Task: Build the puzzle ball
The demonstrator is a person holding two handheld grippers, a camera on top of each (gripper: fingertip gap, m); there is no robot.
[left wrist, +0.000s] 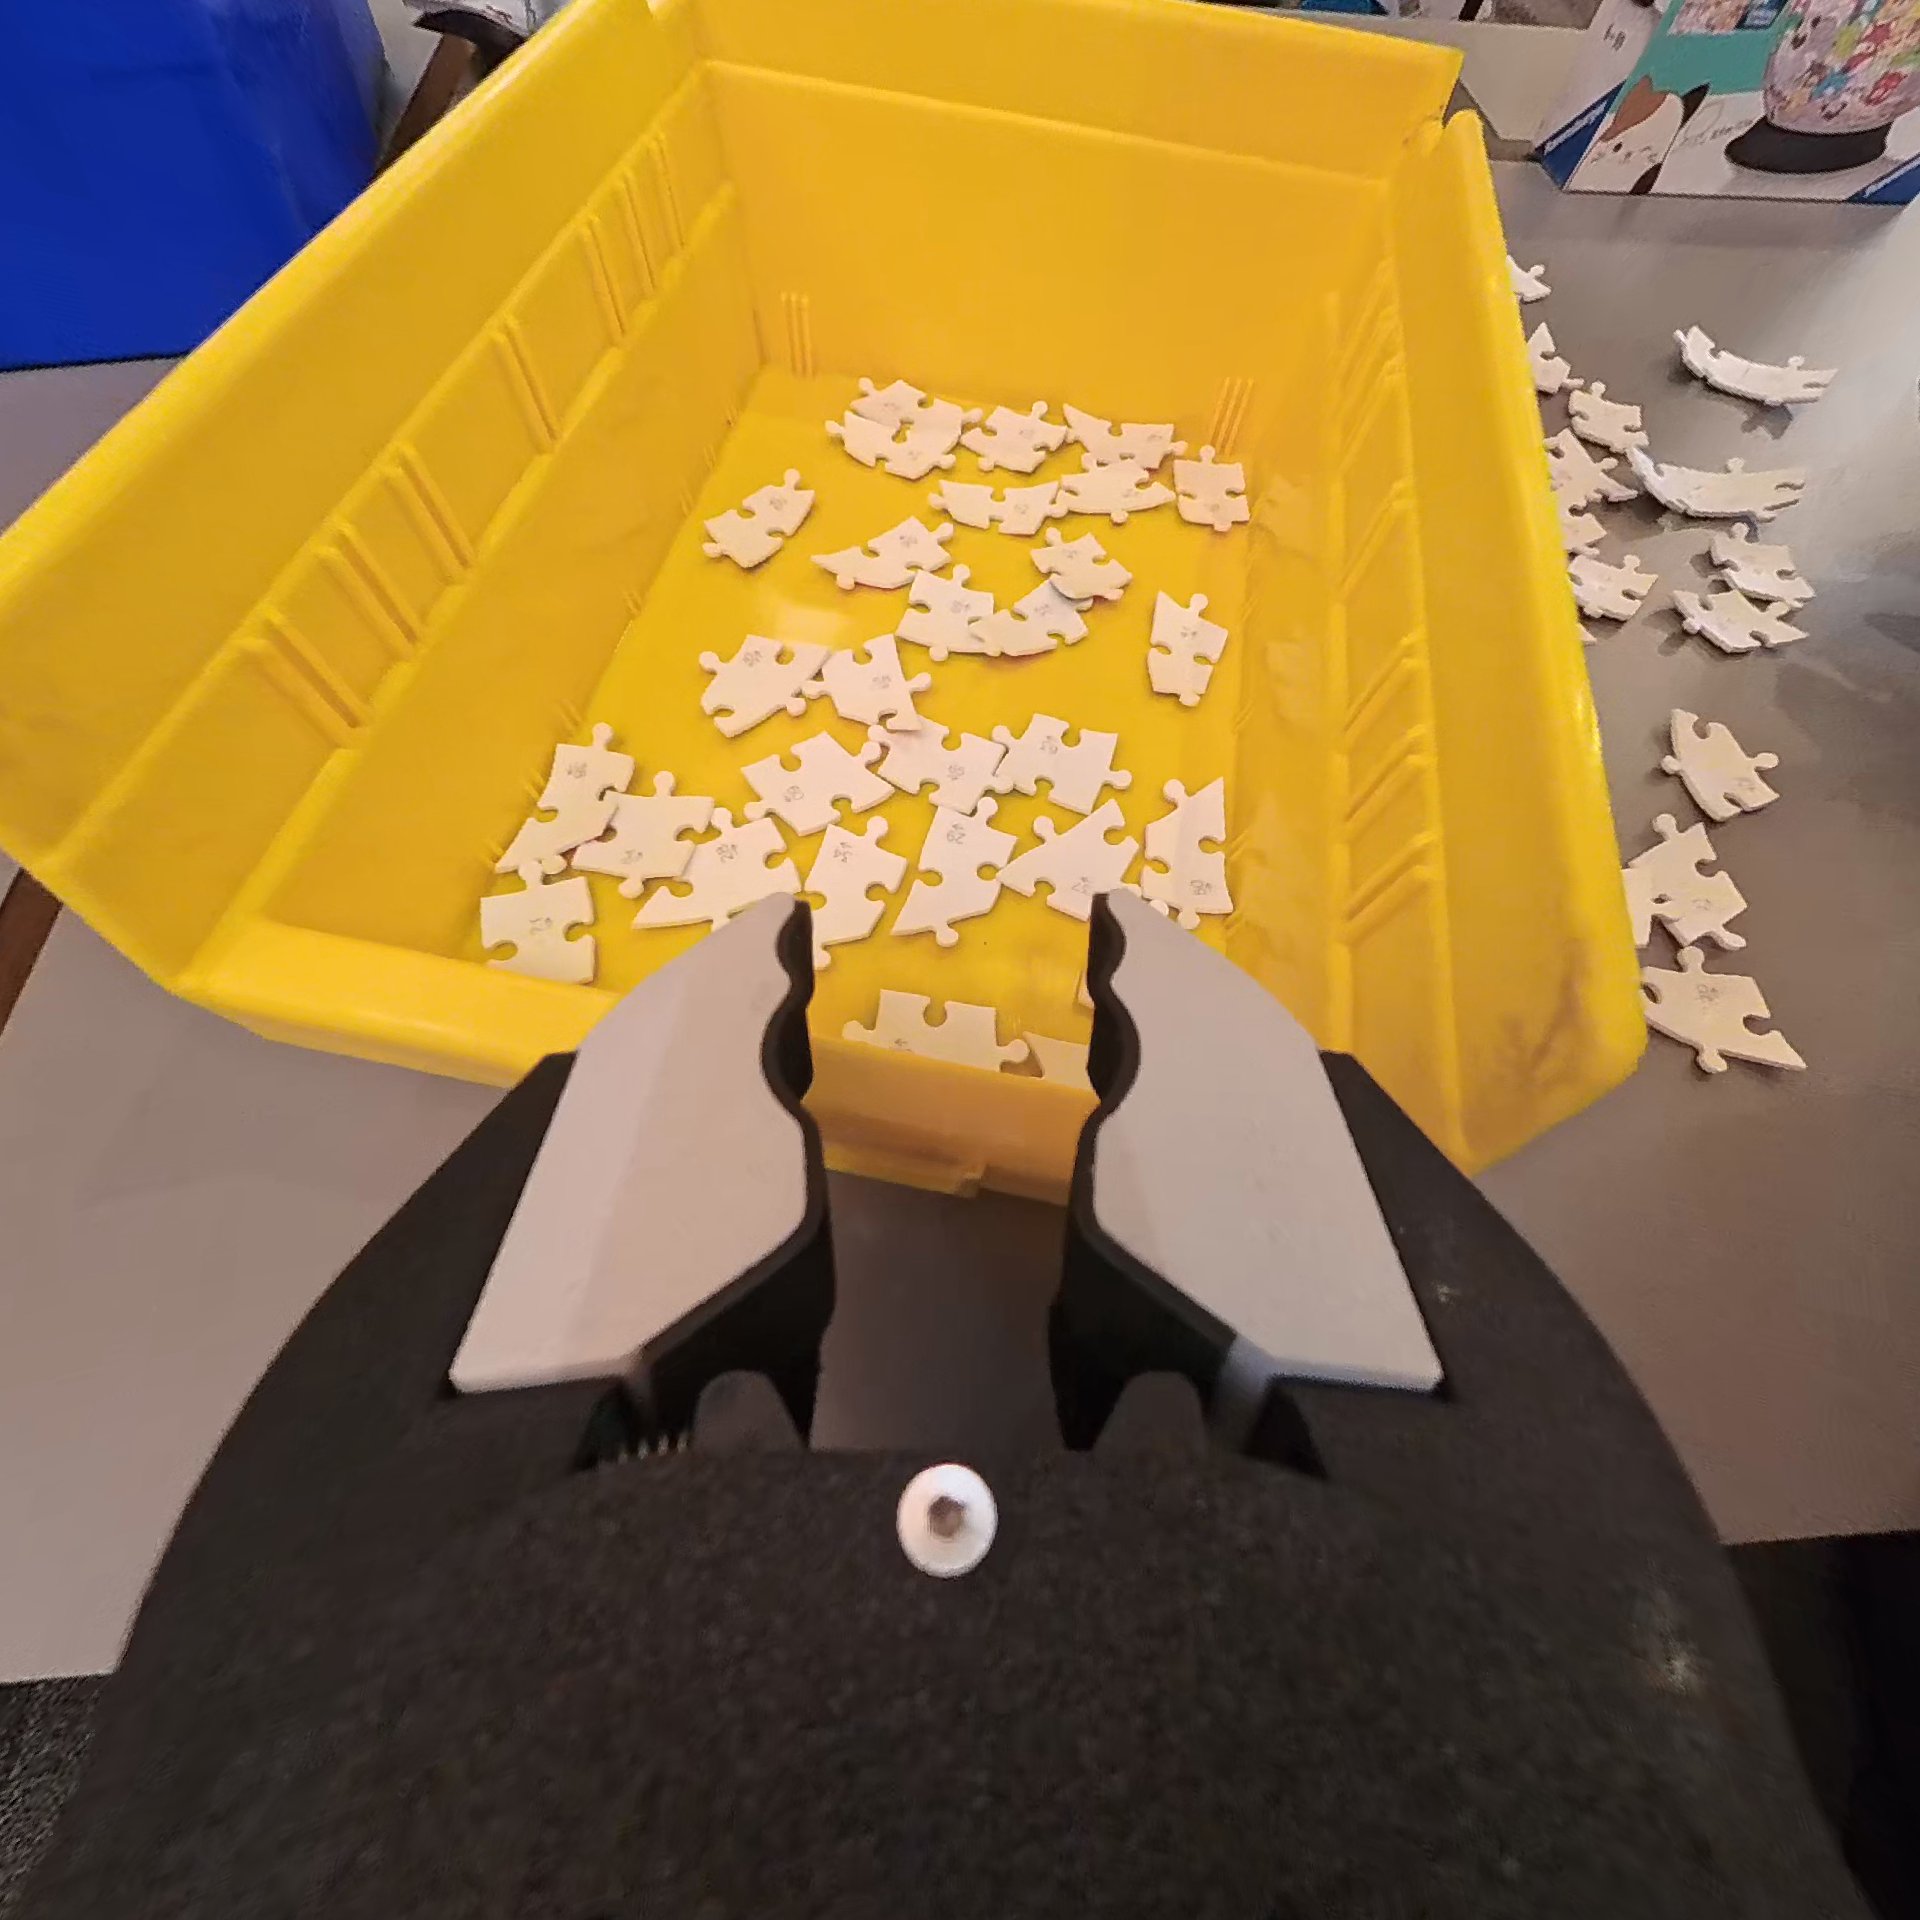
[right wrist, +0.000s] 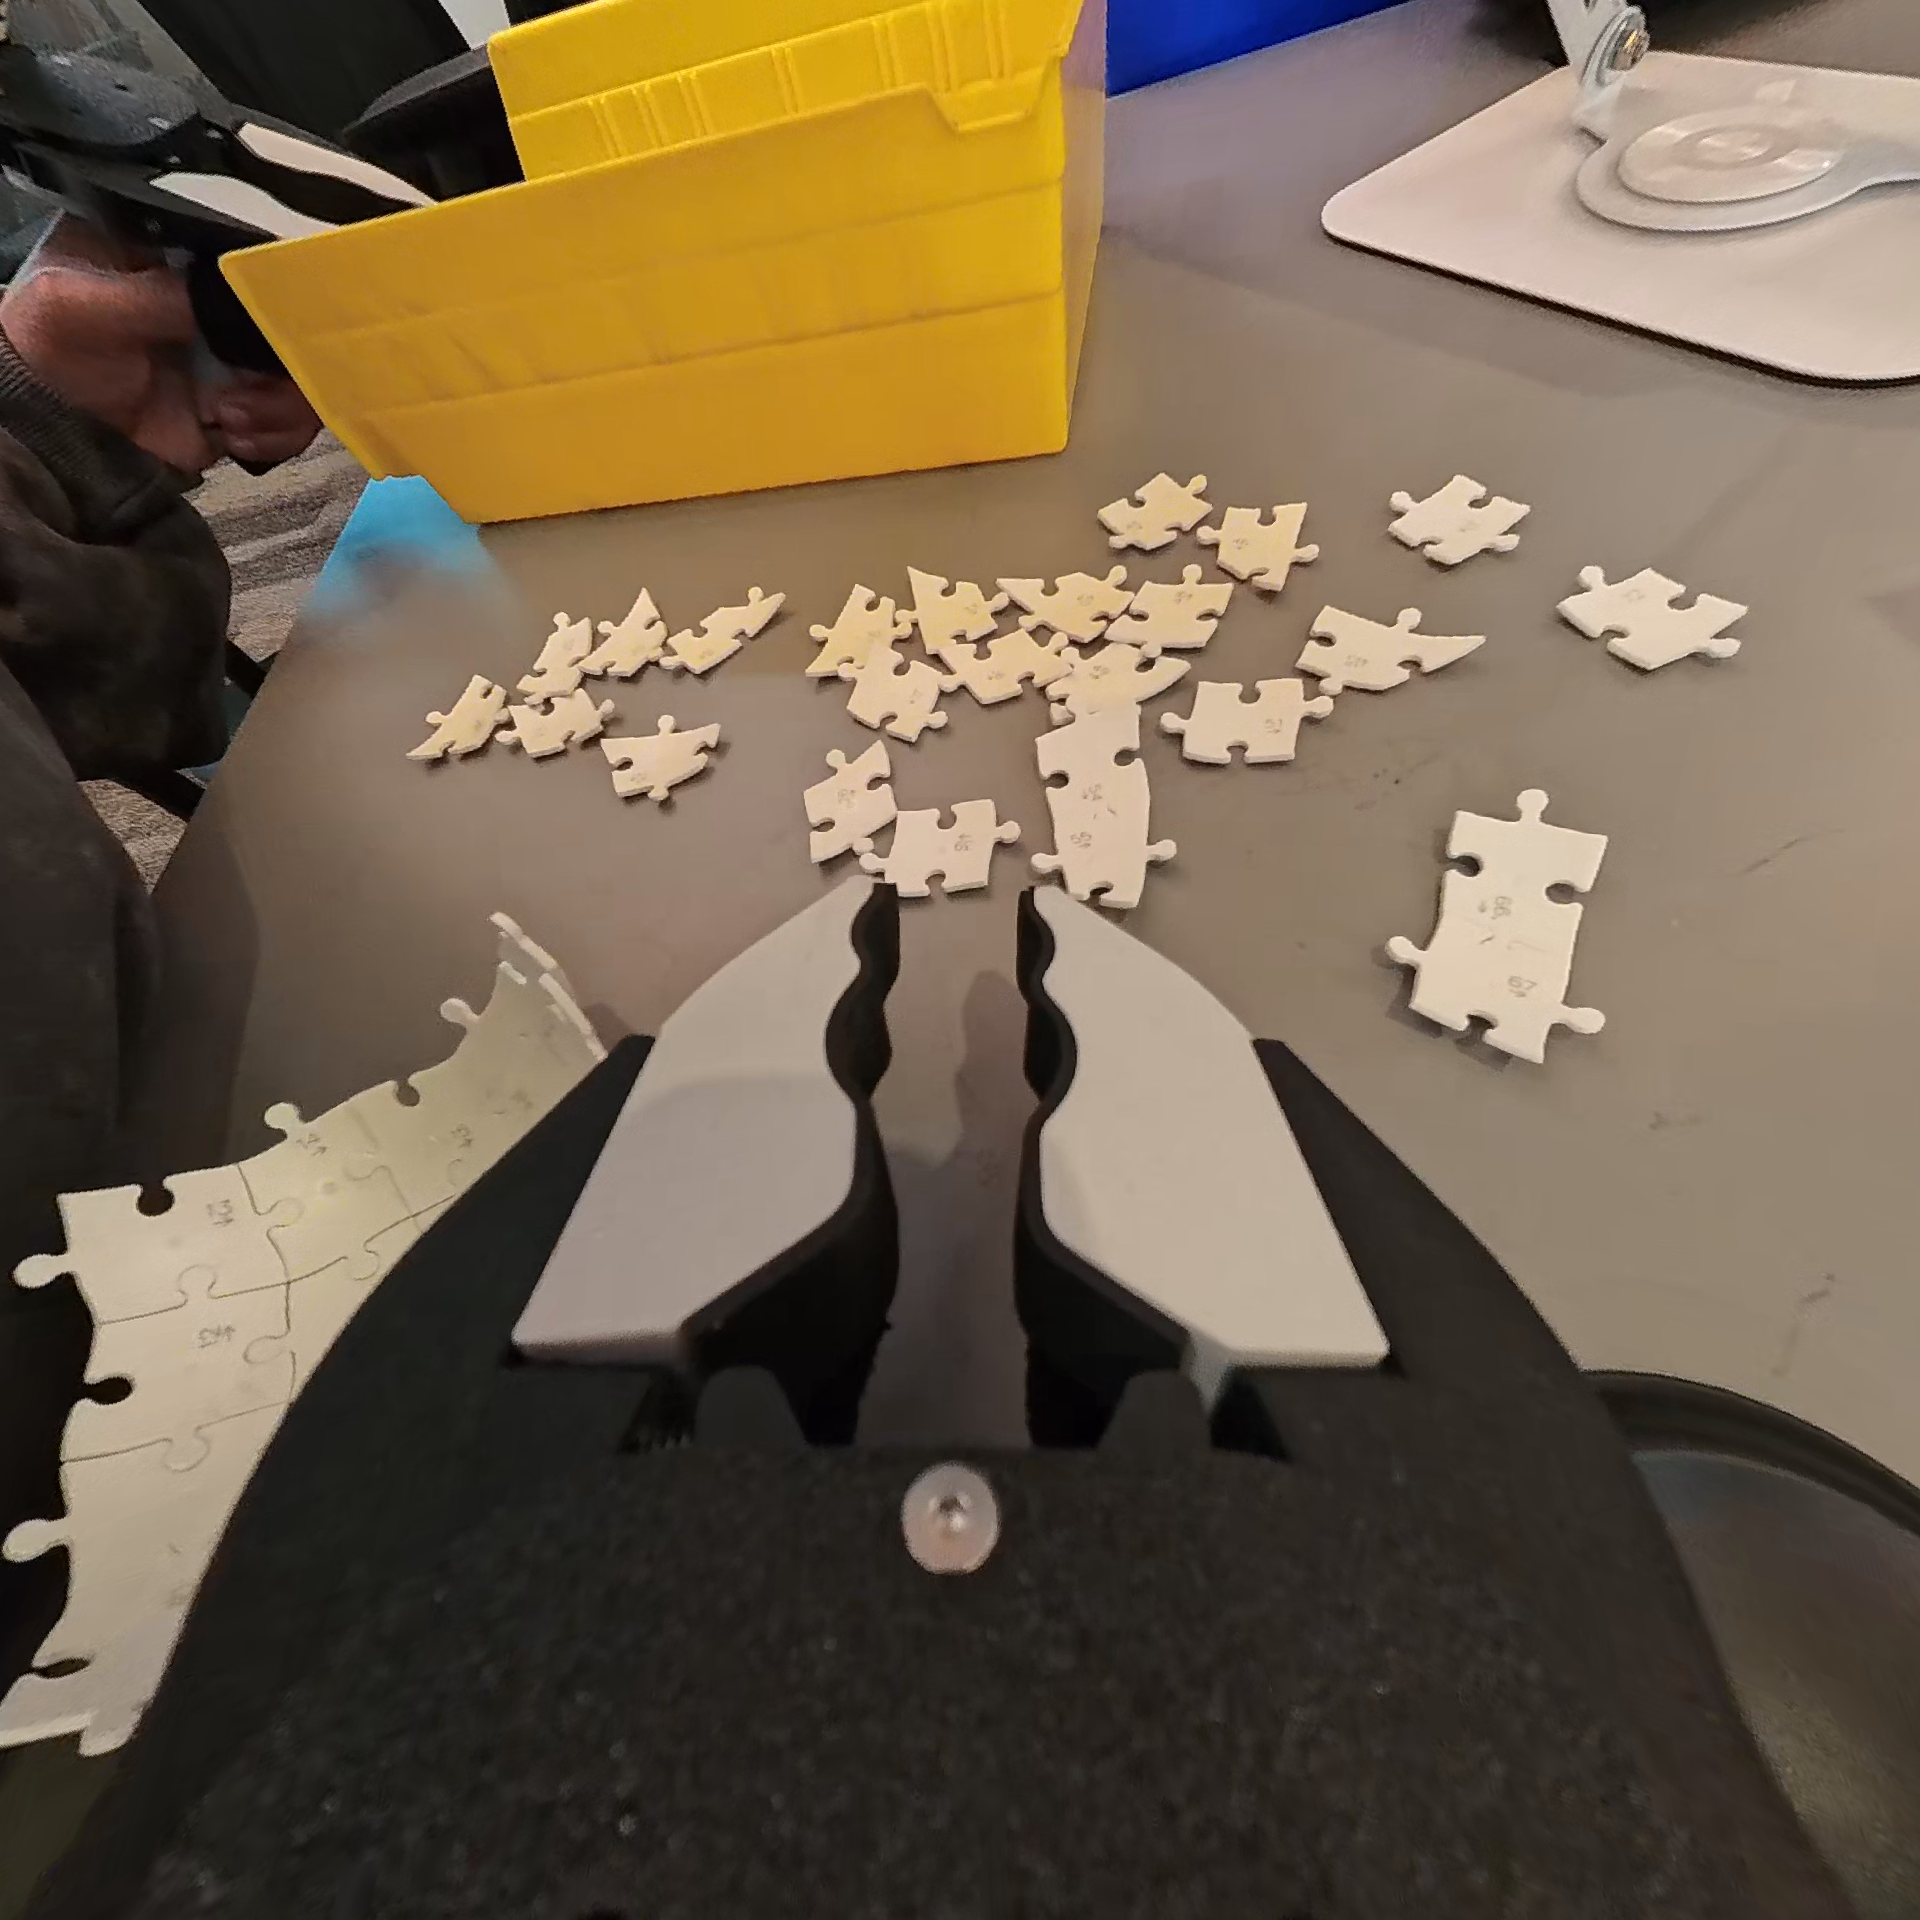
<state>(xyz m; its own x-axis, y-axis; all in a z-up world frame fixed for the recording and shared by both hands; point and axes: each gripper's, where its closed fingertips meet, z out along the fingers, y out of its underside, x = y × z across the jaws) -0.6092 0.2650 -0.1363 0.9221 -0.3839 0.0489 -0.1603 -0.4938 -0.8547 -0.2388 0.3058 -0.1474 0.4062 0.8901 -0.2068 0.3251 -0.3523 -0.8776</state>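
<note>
The left hand-held gripper (left wrist: 943, 914) hangs spread and empty over the yellow bin (left wrist: 343, 665), whose loose puzzle pieces (left wrist: 940, 764) only its view shows. The right hand-held gripper (right wrist: 958, 902), narrowly parted and empty, faces scattered pieces (right wrist: 1039, 665) and a joined curved section (right wrist: 249, 1278) on the worktop (right wrist: 1662, 1195).

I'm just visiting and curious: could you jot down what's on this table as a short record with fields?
Left gripper: open, empty, above the bin's near edge
Right gripper: open, empty, over the table
Bin: yellow, holds many loose white pieces
Table: grey, scattered pieces beside the bin
Joined strips: two short ones among the scattered pieces
Assembled section: curved, at the right gripper's left
Puzzle box: beyond the bin
</note>
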